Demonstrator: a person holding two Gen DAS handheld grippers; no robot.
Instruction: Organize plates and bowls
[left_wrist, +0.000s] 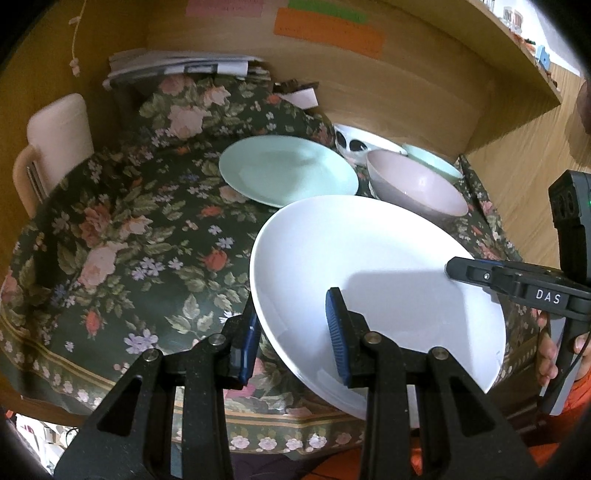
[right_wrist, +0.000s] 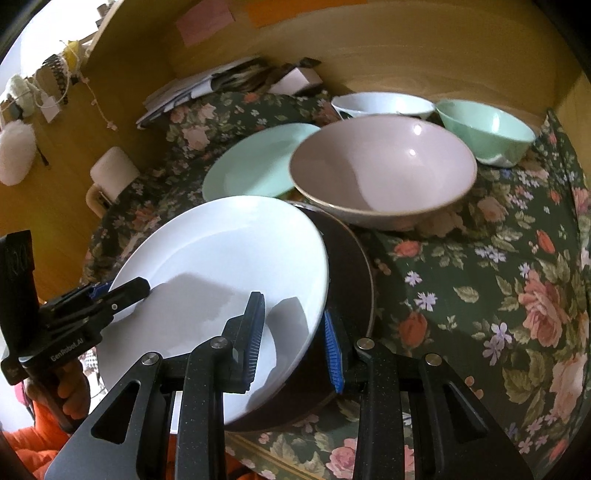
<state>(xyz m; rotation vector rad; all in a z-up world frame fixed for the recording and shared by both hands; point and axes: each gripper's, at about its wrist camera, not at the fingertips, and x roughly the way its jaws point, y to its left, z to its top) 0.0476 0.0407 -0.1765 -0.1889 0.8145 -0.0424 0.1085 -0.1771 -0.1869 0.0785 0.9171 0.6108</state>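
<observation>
White plate (left_wrist: 376, 280) fills the lower centre of both views, tilted, with both grippers straddling its rim: the left gripper (left_wrist: 295, 339) has one blue pad under the left edge and one on top, the right gripper (right_wrist: 295, 339) brackets the opposite right edge, though whether either set of jaws is truly clamped I cannot tell. Under it, at lower centre of the right view, lies a dark plate (right_wrist: 354, 288). Up-frame wait the mint plate (left_wrist: 288, 168), the pink bowl (right_wrist: 384, 166), the mint bowl (right_wrist: 487, 129) and a white bowl (right_wrist: 380, 103) on the floral cloth (left_wrist: 122, 236).

white plate (left_wrist: 376, 266), pink bowl (right_wrist: 380, 166), floral tablecloth (left_wrist: 129, 229)
</observation>
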